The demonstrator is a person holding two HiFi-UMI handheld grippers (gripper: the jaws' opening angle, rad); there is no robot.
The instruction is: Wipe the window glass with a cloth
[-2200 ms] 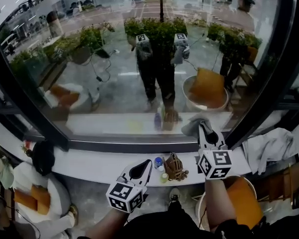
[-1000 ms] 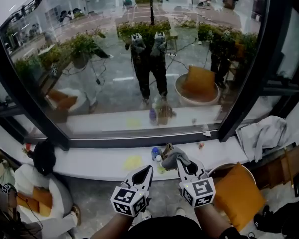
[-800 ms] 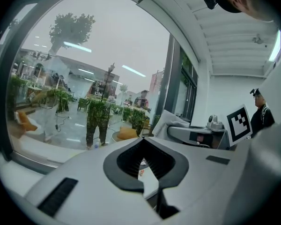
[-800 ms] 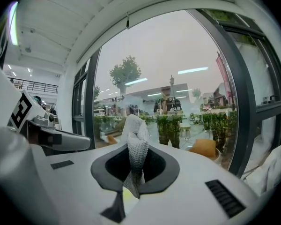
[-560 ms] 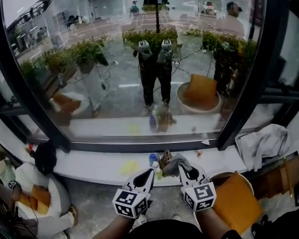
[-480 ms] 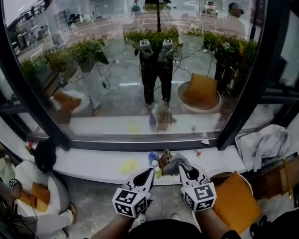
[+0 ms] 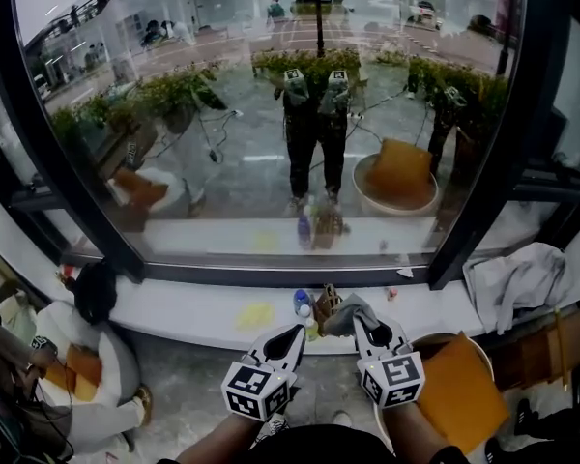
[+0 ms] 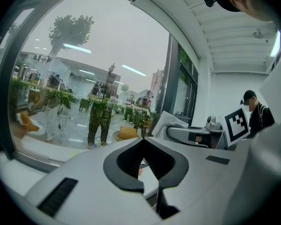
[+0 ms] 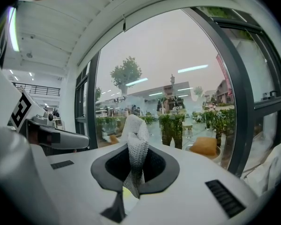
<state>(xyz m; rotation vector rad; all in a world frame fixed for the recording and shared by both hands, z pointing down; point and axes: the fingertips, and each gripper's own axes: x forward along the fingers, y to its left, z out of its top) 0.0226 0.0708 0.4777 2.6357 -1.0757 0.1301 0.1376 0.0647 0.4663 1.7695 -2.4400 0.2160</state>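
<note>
The big window glass [image 7: 222, 114] fills the upper head view and mirrors a standing person and both grippers. My right gripper [image 7: 364, 324] is low and near me, short of the white sill [image 7: 174, 309], shut on a grey mesh cloth [image 7: 341, 314]. From the right gripper view, the cloth [image 9: 135, 142] stands up out of the shut right gripper [image 9: 134, 150], with the glass [image 9: 178, 69] well ahead. My left gripper [image 7: 288, 337] hangs beside it, shut and empty. Its jaws [image 8: 143, 139] meet at the tips, and the cloth [image 8: 171, 122] shows to the right.
On the sill lie a yellow rag [image 7: 254, 314], small bottles [image 7: 303, 303] and a brown object [image 7: 326, 299]. A white cloth [image 7: 517, 276] is heaped at the right. An orange cushion [image 7: 456, 375] sits below right, and a seat with an orange pad [image 7: 72, 370] at left.
The right gripper has come down from the glass at the right with the cloth and now sits next to the left gripper. Over the last half second both barely moved.
</note>
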